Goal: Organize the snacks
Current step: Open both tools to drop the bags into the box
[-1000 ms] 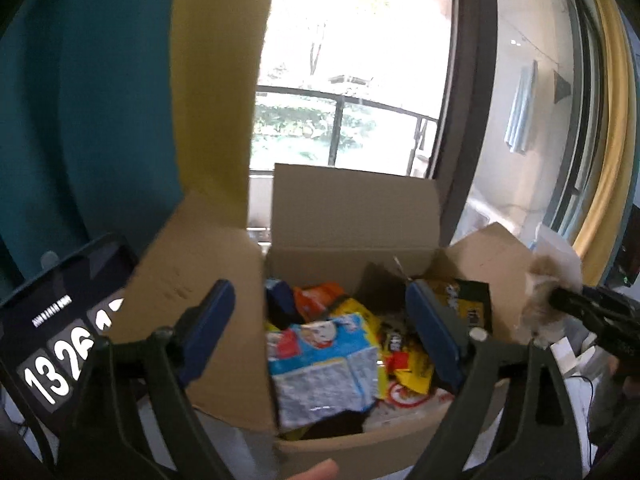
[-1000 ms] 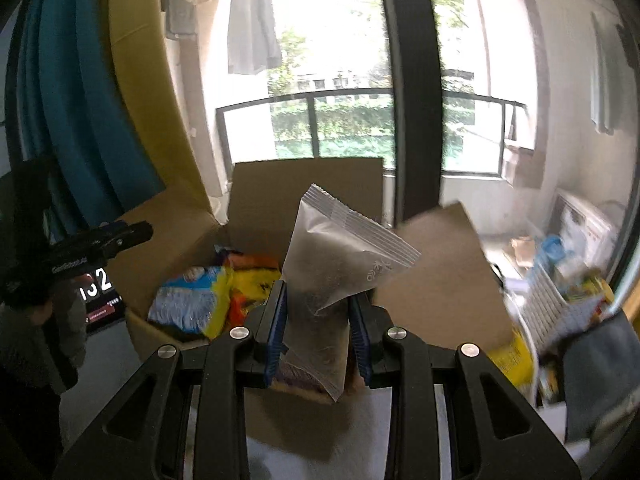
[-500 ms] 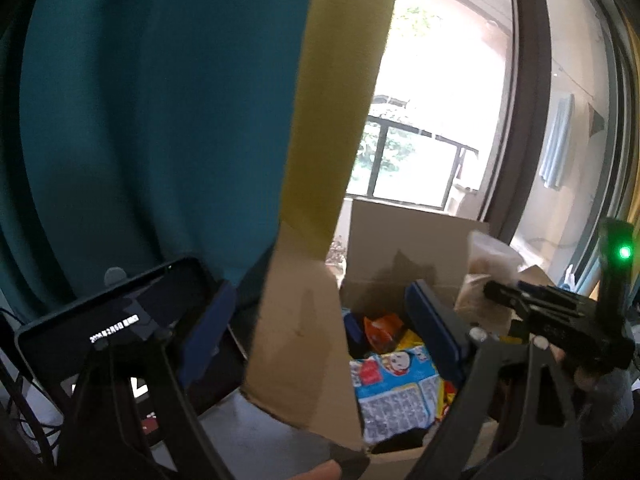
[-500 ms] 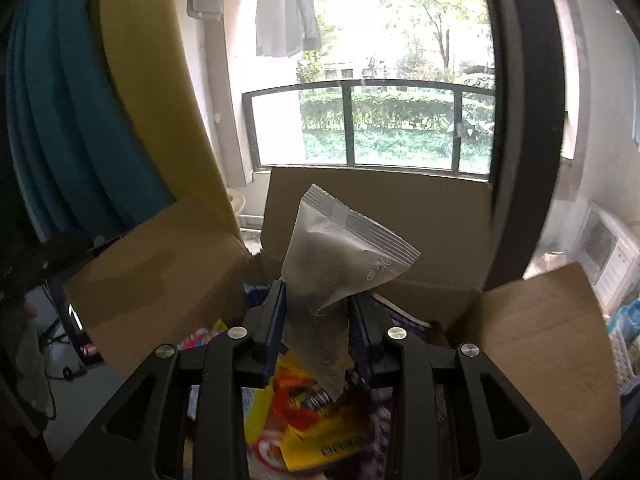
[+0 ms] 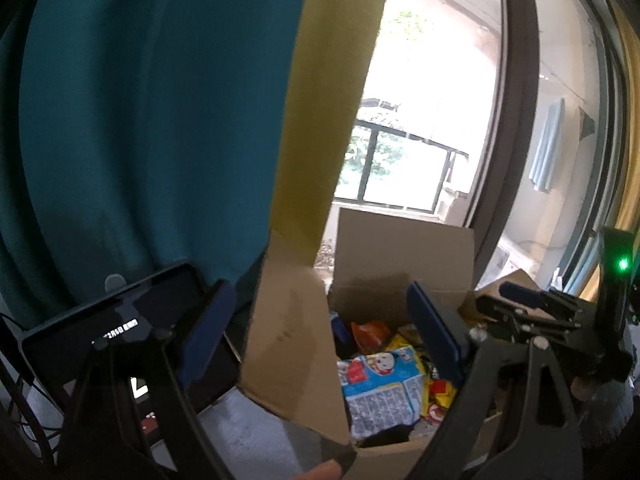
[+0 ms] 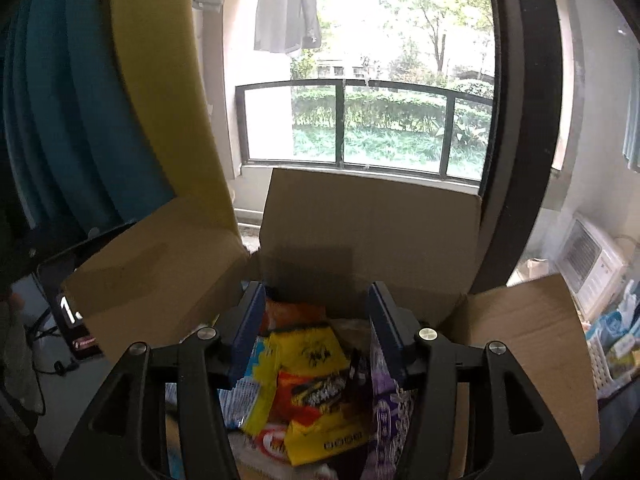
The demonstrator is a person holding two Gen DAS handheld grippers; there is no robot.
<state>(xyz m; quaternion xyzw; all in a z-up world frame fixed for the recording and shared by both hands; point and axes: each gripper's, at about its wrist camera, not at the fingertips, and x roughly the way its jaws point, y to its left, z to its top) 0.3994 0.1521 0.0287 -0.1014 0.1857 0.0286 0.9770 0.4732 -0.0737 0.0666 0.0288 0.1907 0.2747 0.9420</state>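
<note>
While both hand-held grippers gape empty, box [image 6: 372,216] flaps hide most snacks [image 6: 316,384].

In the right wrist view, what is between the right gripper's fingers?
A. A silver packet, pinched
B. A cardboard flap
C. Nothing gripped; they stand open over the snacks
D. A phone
C: the right gripper has open jaws with nothing pinched, above the yellow packet lying in the cardboard box.

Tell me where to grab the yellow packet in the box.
Take the yellow packet by its upper crimped edge, coming down from above between the box flaps. It lies flat on top of the pile, and that edge sits free between the open right hand-held gripper fingers; its lower end overlaps other packets.
</note>
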